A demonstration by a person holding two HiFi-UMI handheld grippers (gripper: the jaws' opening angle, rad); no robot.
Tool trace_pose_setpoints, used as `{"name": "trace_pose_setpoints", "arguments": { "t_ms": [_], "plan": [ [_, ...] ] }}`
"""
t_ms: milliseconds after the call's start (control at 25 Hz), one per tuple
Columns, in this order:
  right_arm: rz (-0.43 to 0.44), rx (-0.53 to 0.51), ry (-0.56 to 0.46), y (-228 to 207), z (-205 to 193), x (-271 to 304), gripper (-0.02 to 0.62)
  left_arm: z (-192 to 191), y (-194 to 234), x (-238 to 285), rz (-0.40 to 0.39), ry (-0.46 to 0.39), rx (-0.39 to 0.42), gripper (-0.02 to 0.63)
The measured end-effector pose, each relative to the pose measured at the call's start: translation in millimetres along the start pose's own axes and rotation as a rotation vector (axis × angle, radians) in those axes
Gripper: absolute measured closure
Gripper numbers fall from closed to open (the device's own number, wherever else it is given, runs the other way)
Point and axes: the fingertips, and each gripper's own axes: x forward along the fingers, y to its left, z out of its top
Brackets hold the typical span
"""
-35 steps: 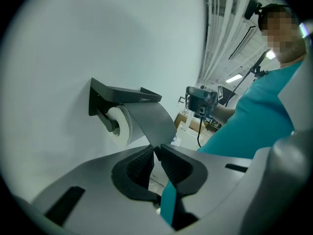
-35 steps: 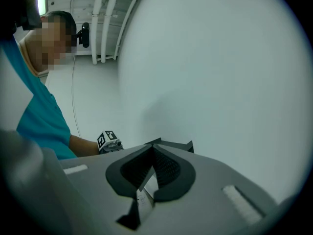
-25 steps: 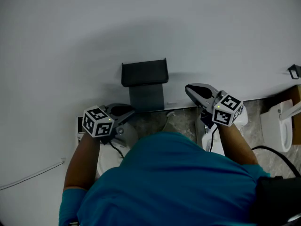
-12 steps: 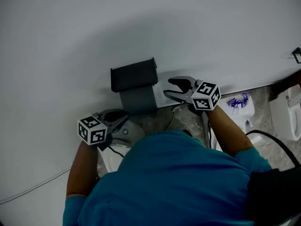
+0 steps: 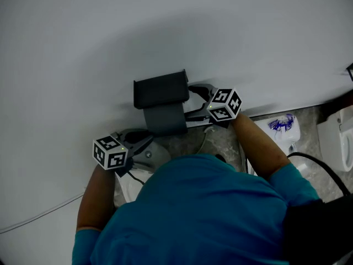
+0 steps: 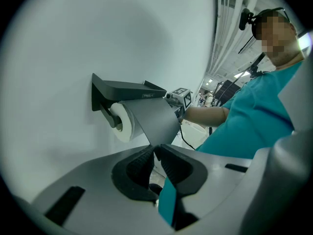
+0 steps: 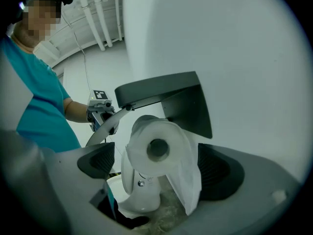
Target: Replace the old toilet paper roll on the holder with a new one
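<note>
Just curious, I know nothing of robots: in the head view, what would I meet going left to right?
Left gripper, holder, right gripper (jaws just opening, roll between them), white pack, toilet.

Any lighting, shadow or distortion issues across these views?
Head view: dim and greyish, a broad soft shadow on the wall around the holder. Both gripper views: fisheye bending with black corners. Right gripper view: the roll is bright and sharp.

left gripper [image 6: 154,153]: lower left, jaws pinching paper tail [image 6: 155,121]
right gripper [image 7: 157,166]: centre, jaws just opening wide, roll [image 7: 156,148] loose between
</note>
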Motion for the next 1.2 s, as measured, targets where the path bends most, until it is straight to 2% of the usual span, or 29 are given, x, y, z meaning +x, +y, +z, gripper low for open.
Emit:
{"name": "trace_pose_setpoints", "arguments": {
  "t_ms": [240,440,880,1200],
  "plan": [
    [0.071,-0.048,0.075,8.4,-2.1,26.0,0.041,0.2,0.1,0.2,-0.001,0.0,0.0,0.56],
    [0.068,-0.058,0.088,6.4,0.1,39.0,0.037,0.4,-2.4,-0.9,0.0,0.011,0.005,0.56],
    [0.121,-0.083,0.087,13.9,5.4,59.4,0.038,0.8,-3.7,-2.3,0.006,0.011,0.005,0.56],
    [0.127,-0.106,0.032,15.5,11.7,69.7,0.038,1.2,-3.8,-1.8,0.008,0.012,0.001,0.56]
  ]
}}
